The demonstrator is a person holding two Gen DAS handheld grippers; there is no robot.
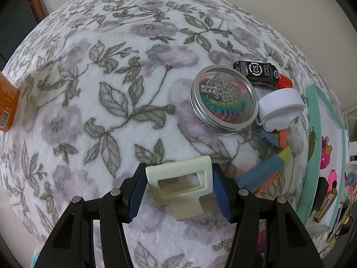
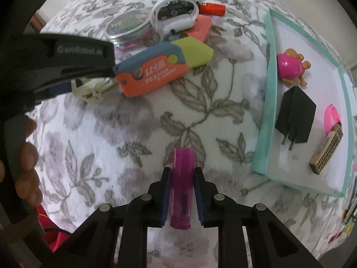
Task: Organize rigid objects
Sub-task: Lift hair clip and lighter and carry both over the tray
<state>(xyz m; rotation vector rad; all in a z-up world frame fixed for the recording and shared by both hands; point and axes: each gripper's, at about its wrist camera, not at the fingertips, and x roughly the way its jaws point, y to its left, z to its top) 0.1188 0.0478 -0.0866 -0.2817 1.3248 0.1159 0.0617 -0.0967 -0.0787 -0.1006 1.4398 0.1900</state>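
Observation:
My left gripper (image 1: 179, 176) is shut on a cream plastic clip (image 1: 178, 187), its blue pads pressing both sides, just above the floral blanket (image 1: 100, 111). My right gripper (image 2: 183, 179) is shut on a purple lighter (image 2: 181, 185) that lies lengthwise between the pads. In the right wrist view the left gripper (image 2: 67, 84) and the cream clip (image 2: 93, 90) appear at upper left. A blue, orange and green folding cutter (image 2: 160, 67) lies beside that clip.
A teal-rimmed white tray (image 2: 265, 120) at the right holds a pink toy (image 2: 289, 67), a black charger (image 2: 294, 118), a harmonica (image 2: 328, 151). A round tin (image 1: 223, 100), white band (image 1: 281, 105), black toy truck (image 1: 258, 72), orange lighter (image 2: 212, 9) crowd the far side. An orange box (image 1: 7, 105) stands left.

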